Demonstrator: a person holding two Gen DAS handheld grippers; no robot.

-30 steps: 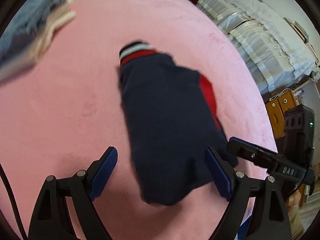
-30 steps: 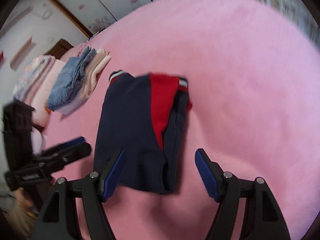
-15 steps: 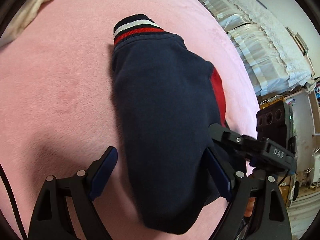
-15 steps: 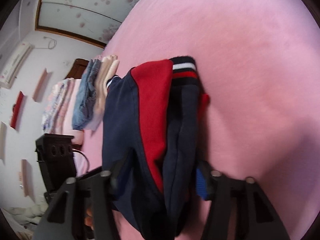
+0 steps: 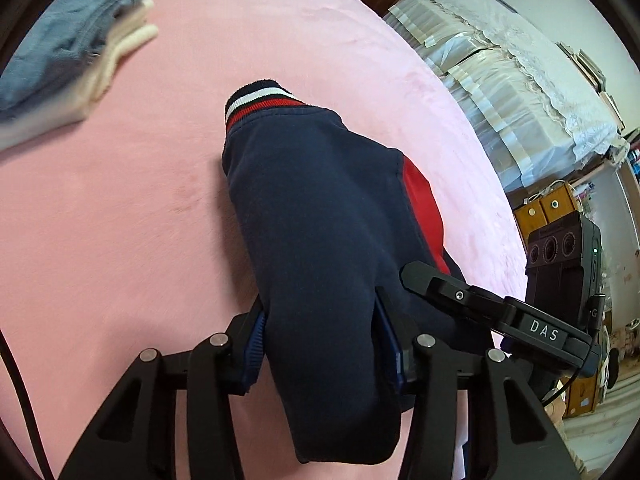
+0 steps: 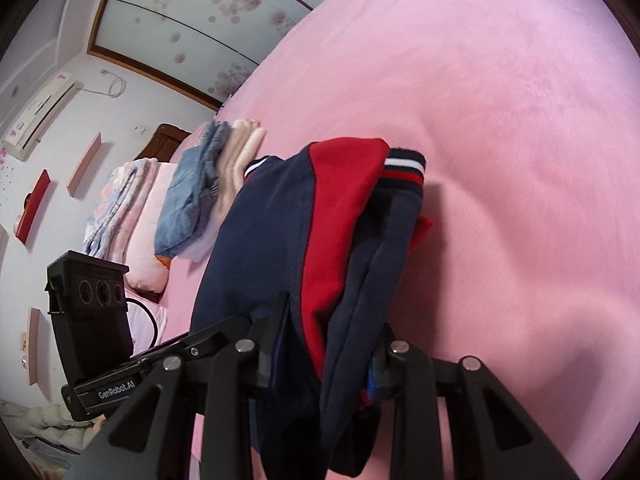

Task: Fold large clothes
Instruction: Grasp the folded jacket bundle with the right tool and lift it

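Claws [image 5: 320, 344] closing on lengthwise-away garment [image 5: 320, 216]

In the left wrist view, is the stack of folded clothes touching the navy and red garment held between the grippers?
No, the stack of folded clothes lies apart from the navy garment, with bare pink bedspread between them.

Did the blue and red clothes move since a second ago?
Yes. The navy and red garment slid toward the camera, away from the folded pile, between both closing hand-held grippers, left and right.
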